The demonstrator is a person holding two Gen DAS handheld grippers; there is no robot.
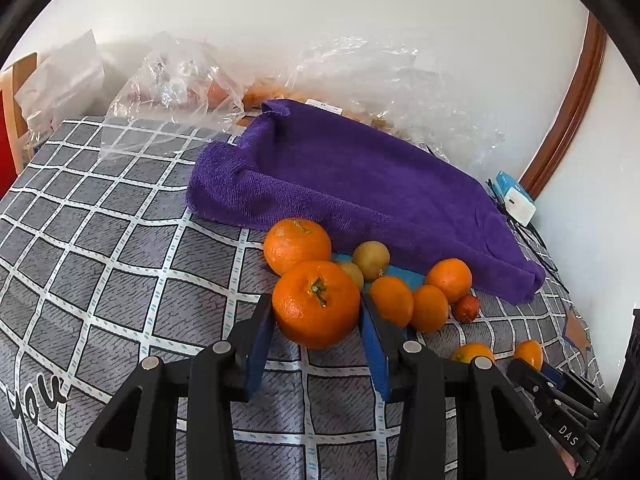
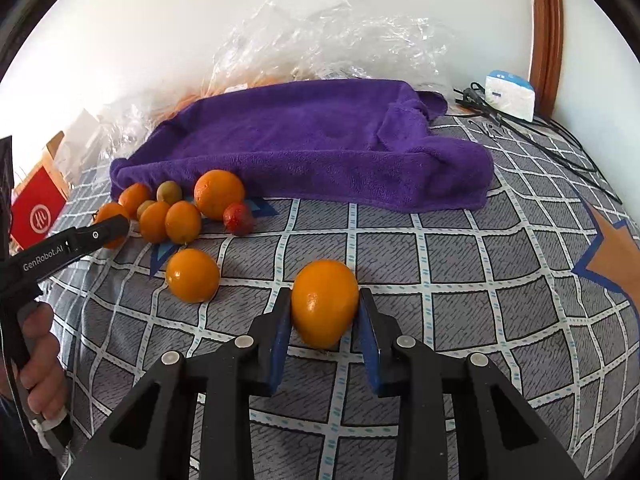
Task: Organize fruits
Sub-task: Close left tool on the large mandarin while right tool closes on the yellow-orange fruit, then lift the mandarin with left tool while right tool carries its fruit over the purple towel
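On the checked table [image 1: 120, 272], near the purple towel [image 1: 360, 176], each gripper's fingers close on an orange: left gripper [image 1: 318, 320] on the stemmed orange [image 1: 316, 304], right gripper [image 2: 323, 314] on the smooth orange [image 2: 324, 304]; the fruit looks firm, slippery and best held at the widest part.

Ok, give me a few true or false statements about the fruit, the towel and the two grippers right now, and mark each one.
1. The left gripper has a stemmed mandarin between its fingers. True.
2. The right gripper is closed with nothing in it. False: a smooth orange sits between its fingers.
3. The purple towel lies behind the fruit cluster, toward the wall. True.
4. The small red fruit sits on top of the towel. False: it rests on the checked cloth, beside the oranges.
5. Clear plastic bags lie between the towel and the wall. True.
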